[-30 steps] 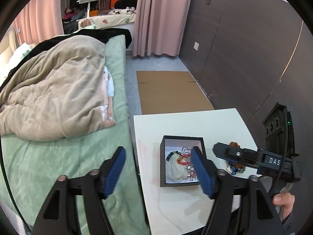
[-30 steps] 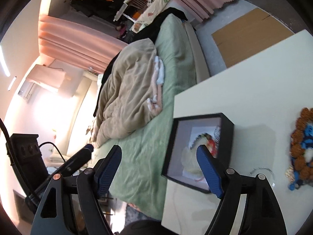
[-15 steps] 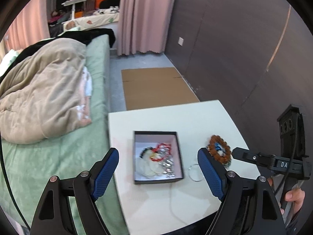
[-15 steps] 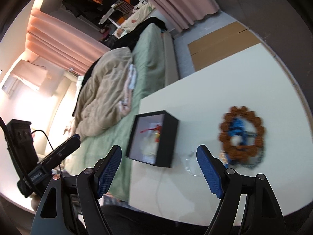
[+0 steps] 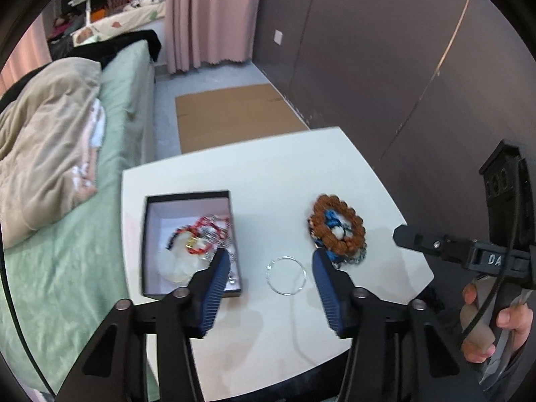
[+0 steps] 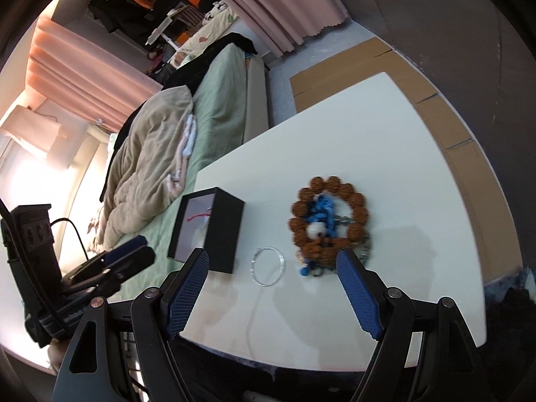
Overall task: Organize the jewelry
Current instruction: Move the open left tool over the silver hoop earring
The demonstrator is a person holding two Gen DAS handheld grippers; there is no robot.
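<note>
The left tongs (image 5: pixel 269 269) are held apart over the white table (image 5: pixel 268 181), and nothing is gripped between the blue pads (image 5: pixel 214 288). A thin silver ring bracelet (image 5: pixel 287 275) is seen lying flat on the table, right in the gap between the two pads. The right tongs (image 6: pixel 271 288) are also held wide apart and nothing is held in them. The same silver ring bracelet (image 6: pixel 268 266) is seen in front of them, nearer to their left pad.

The black box (image 5: pixel 191 244) is used here as the landmark. It is set on the table, near the table edge that is next to the bed (image 5: pixel 110 167), and its top is open. Red beads, dark beads, shiny bits and something white are seen piled inside it, but they are too blurry to be named one by one. The silver ring bracelet is found just beside the box, on the side away from the bed, and the box is not touched by it. Farther out on that same side a round brown bead bracelet (image 5: pixel 336 226) is laid flat on the table. Blue cord and a white bead are seen in its middle. A flat piece of cardboard (image 5: pixel 234 114) is laid on the floor beyond the box, past the far table edge. A tan blanket (image 5: pixel 47 134) is heaped on the green bed.
</note>
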